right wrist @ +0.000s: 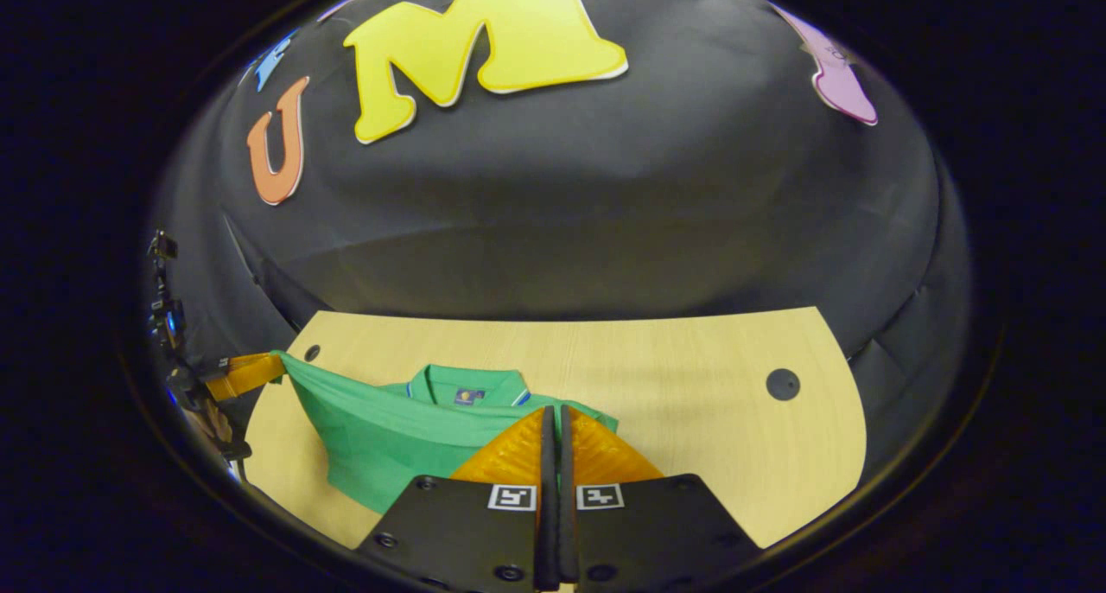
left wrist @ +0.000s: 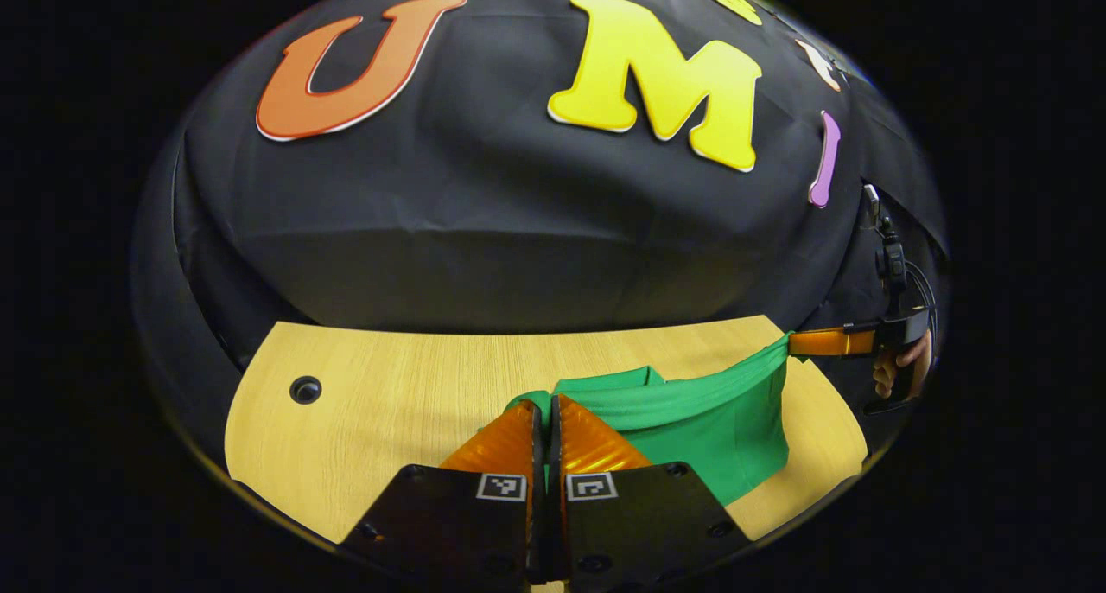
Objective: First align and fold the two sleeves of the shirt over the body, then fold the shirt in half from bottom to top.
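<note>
Fingers of left gripper [left wrist: 544, 416] and right gripper [right wrist: 555, 424] both clamped on green shirt [right wrist: 380, 442], lifted above table [right wrist: 691, 385]

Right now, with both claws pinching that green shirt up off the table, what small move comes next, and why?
Probably carry the lifted edge forward toward the collar. Left claw and right claw each pinch the green polo shirt, hem raised above the light wooden table, so the bottom-to-top fold looks underway.

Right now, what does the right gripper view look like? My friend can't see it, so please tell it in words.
Two grippers lift a green shirt above a wooden table. The right gripper, closed, pinches one corner at the bottom of the picture, and the left gripper pinches the other corner at the far left, so the cloth sags between them. The collar rests on the table.
</note>
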